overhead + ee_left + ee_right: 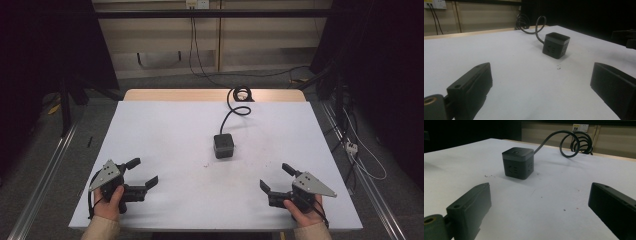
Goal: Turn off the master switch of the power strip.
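Here, pre-grasp stage: left hand-held gripper (141, 171) and right hand-held gripper (276, 179) released, empty, near bench (165, 125) front edge; cube socket (223, 145) mid-bench, cable (235, 107) trailing rearward. Next, probably: reaching forward.

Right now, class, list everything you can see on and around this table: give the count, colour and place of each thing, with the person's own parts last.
Cube power socket: one, dark grey, on the table right of centre.
Cable: one, black, coiling from the cube past the far edge.
Table: one, white top with a wooden far edge.
Wall outlet: one, white, on the back wall.
Left gripper: one, black, open, near left corner.
Right gripper: one, black, open, near right corner.
Hands: two, holding the grippers.
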The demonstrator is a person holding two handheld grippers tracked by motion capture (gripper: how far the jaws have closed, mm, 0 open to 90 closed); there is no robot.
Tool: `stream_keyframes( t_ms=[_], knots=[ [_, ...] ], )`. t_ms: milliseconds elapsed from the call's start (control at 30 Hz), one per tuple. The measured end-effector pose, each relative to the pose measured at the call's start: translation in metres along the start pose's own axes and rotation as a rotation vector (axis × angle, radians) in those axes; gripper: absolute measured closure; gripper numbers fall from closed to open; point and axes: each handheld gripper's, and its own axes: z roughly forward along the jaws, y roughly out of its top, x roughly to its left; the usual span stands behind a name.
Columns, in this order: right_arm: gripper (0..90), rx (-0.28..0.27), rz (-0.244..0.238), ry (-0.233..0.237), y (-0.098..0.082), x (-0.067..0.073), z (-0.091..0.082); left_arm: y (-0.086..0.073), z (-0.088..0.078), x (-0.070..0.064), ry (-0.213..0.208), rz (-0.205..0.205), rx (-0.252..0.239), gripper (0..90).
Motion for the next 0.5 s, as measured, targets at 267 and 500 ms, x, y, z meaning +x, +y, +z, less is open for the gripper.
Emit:
stream_keyframes(
  t_ms=[267,500],
  knots=[
    [5.0,0.009,-0.012,0.018,0.001,0.004,0.006,0.000,-0.002,0.000,-0.001,0.000,-0.005,3.8],
    [5.6,0.005,-0.023,0.014,0.007,0.006,0.013,0.000,0.000,0.000,-0.010,0.004,-0.003,3.8]
  ],
)
